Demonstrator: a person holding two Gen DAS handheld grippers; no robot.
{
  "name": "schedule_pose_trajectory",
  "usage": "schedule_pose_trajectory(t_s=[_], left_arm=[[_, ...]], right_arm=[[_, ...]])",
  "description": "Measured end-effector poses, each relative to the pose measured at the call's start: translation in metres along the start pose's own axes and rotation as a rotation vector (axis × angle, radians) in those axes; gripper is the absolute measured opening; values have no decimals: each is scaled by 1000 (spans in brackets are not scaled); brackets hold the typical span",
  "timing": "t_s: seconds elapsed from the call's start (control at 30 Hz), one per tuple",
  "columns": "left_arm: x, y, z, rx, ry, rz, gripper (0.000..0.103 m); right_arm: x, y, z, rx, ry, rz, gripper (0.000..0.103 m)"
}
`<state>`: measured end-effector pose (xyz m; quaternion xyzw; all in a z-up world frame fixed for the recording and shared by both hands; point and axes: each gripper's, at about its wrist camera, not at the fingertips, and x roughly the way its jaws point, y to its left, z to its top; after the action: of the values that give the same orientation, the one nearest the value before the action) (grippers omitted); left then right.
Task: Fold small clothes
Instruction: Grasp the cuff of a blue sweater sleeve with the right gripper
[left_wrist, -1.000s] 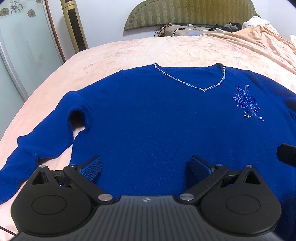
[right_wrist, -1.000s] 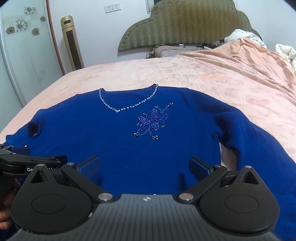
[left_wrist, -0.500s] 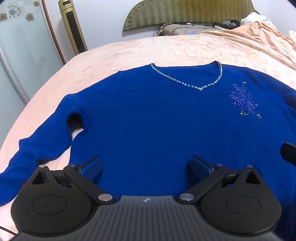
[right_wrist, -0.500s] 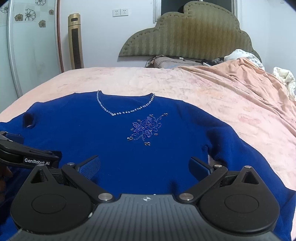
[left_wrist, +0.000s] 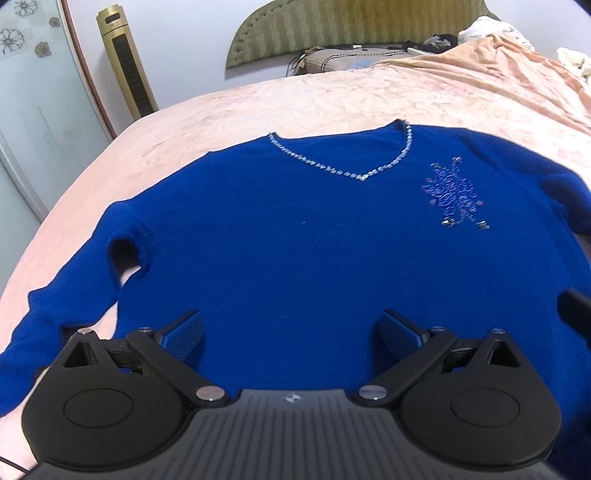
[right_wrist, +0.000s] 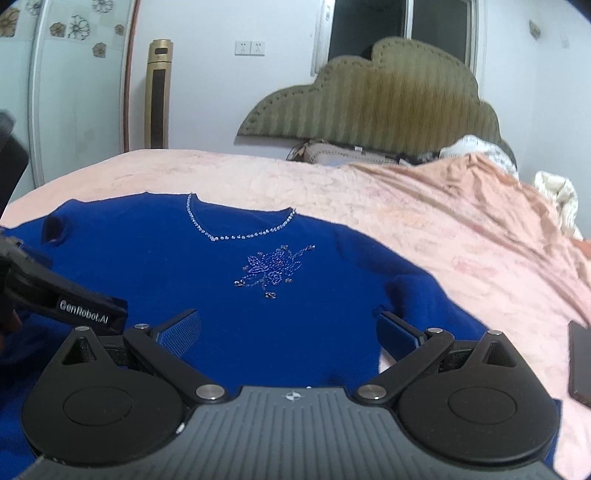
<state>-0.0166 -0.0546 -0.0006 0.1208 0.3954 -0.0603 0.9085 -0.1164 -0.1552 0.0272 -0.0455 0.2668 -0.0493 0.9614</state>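
Blue knit sweater (left_wrist: 295, 251) lies spread flat, front up, on the pink bedspread (left_wrist: 332, 99), its left sleeve (left_wrist: 66, 302) trailing off toward the bed's edge. My left tool (left_wrist: 291, 330) hangs above the hem, spread wide, holding nothing. My right tool (right_wrist: 288, 328) is just as wide and empty over the hem's other end. A dark phone (right_wrist: 581, 362) rests on the bed at far right.

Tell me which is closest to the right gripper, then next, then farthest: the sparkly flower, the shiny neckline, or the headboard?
From the right gripper:
1. Sparkly flower, on the sweater's chest, just ahead.
2. Shiny neckline, farther up the sweater, slightly left.
3. Headboard, at the bed's far end.
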Motion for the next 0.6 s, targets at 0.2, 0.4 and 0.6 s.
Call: schedule_pose_trajectory(t_s=[0.2, 0.4, 0.6], left_arm=[[-5, -6, 4, -43, -6, -102, 103], [-11, -27, 5, 14, -17, -147, 103], [-10, -37, 2, 49, -12, -155, 103]], right_arm=[[-19, -5, -18, -72, -17, -30, 102], [-34, -19, -36, -70, 9, -73, 102], [-56, -41, -57, -149, 34, -165, 85]])
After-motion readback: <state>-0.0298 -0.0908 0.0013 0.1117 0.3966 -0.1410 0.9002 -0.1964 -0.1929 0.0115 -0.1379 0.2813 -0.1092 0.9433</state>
